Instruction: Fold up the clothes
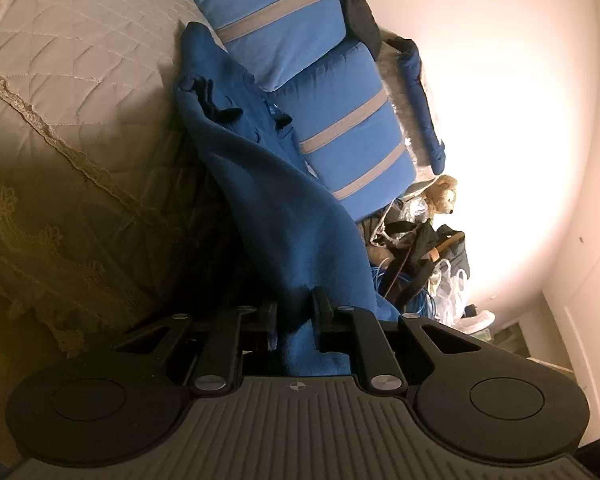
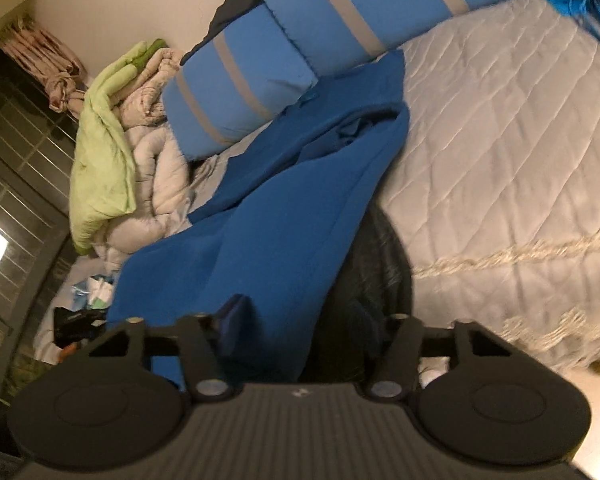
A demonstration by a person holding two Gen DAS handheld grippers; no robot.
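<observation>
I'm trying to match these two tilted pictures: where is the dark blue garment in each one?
Left wrist view: the blue garment runs from centre down between the left tongs.
Right wrist view: the same garment fills the centre, reaching the right tongs.
Shared landmark: the striped blue pillows.

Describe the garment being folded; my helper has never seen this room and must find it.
Start at the bed with the pale quilted bedspread. Two bright blue pillows with grey stripes lie along its wall side, and the garment is the deep blue fleece top spread in front of them. Unlike the pillows it is darker, stripeless and limp, and one end runs up between the fingers of the left gripper.
</observation>
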